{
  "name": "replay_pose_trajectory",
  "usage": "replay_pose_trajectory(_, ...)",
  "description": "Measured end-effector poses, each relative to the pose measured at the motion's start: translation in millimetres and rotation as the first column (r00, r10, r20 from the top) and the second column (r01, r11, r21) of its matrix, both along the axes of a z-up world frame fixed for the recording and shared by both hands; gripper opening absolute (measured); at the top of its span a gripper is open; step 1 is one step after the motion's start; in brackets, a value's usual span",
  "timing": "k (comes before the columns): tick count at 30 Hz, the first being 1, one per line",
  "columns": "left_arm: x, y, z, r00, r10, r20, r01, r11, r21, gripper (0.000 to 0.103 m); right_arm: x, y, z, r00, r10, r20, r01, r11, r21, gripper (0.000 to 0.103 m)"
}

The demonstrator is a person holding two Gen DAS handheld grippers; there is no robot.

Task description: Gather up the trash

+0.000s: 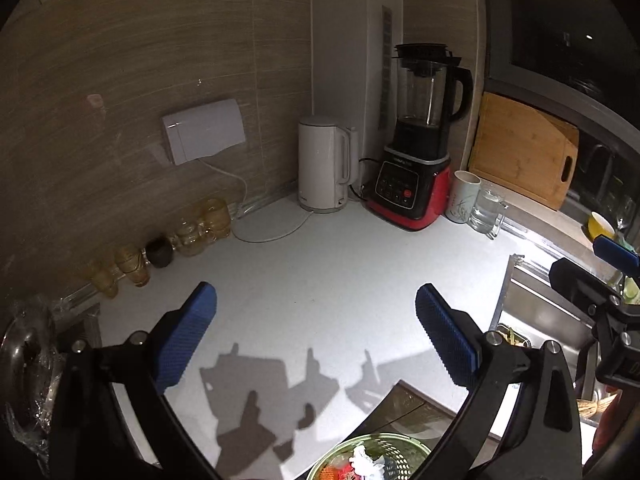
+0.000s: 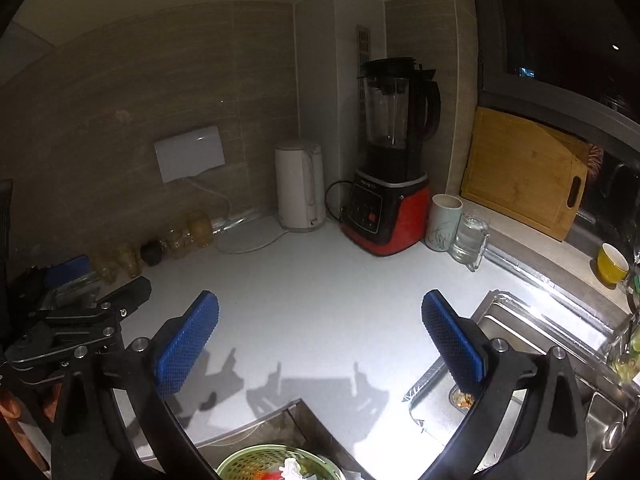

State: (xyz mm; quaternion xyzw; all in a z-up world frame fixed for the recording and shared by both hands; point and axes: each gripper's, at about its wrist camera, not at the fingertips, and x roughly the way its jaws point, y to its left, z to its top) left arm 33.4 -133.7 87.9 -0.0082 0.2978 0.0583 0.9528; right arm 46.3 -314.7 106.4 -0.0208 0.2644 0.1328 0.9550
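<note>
Tongs hang wide apart above the green basket (image 1: 372, 458), left gripper (image 1: 316, 332) and right gripper (image 2: 320, 336) holding nothing, ready to grab trash.

counter (image 1: 328, 264): smooth matt white | cutting board (image 1: 520, 148): wood | sink (image 2: 520, 332): shiny metal

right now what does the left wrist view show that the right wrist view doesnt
Only the left wrist view shows crinkled clear plastic wrap at its left edge, and the right gripper coming in from the right. Only the right wrist view shows the whole yellow cup on the ledge, food scraps by the sink drain, and the left gripper from the side. Both share the white kettle, red blender, cutting board, sink and the green basket with trash; both grippers are open and empty.
</note>
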Motion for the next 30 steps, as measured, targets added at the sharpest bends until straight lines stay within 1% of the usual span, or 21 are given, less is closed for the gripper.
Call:
replay_pose_trajectory(7,-0.7,-6.5,0.1,1.0,0.028,-0.003,-0.028,1.0,0.005,0.095,-0.3,-5.5,-2.7,1.0,0.004,-0.011,-0.004,1.0,0.013,0.101)
replay_pose_trajectory(13,-3.1,-4.5,-2.7,1.0,0.014,-0.009,-0.014,1.0,-0.01,0.095,-5.9,-8.6,-3.1,1.0,-0.021,-0.012,0.022,1.0,0.023,0.101)
replay_pose_trajectory(30,-9.7,-0.7,-3.2,0.999,-0.038,-0.009,0.038,0.999,-0.028,0.095,-24.5,-6.1,-2.7,0.997,-0.072,-0.006,0.072,0.997,0.005,0.101)
